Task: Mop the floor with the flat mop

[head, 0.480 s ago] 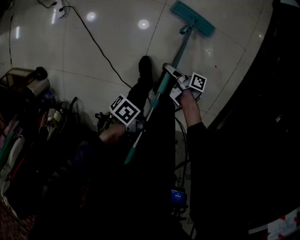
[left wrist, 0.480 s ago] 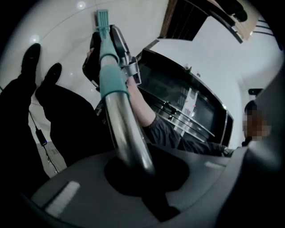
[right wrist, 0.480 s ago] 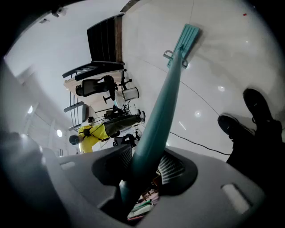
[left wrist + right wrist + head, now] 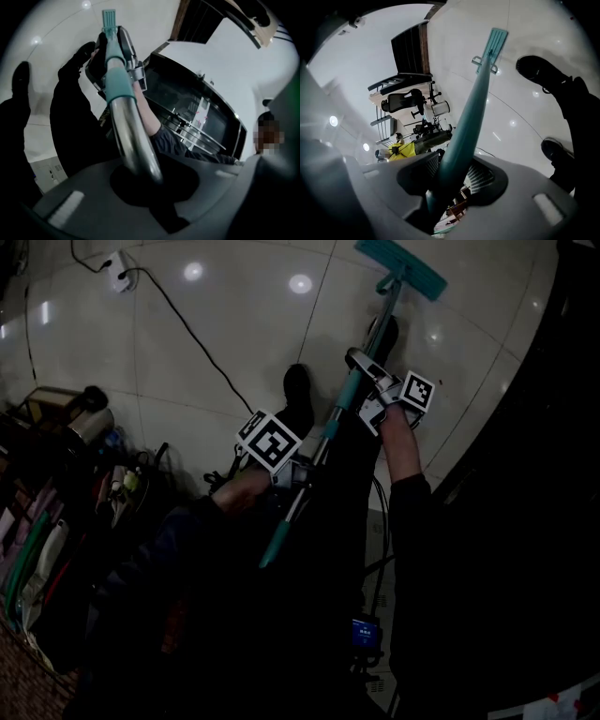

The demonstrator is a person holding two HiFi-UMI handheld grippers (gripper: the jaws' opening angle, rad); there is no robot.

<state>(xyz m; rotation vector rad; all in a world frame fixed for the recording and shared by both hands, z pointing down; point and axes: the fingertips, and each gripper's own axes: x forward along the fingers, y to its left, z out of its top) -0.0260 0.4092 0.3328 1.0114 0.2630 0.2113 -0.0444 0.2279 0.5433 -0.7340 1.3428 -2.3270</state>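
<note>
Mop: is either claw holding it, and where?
Both hold the mop: left claw on metal shaft, right claw on teal sleeve nearer the head.

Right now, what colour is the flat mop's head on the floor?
The mop head is teal; the head view shows it best.

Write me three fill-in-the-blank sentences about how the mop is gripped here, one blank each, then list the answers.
1. The left gripper has its jaws shut on the bare ____ metal section of the mop handle.
2. The right gripper has its jaws shut on the handle's ____ sleeve.
3. Of the two, the ____ gripper holds nearer the mop head.

Missing words: silver; teal; right.
</note>
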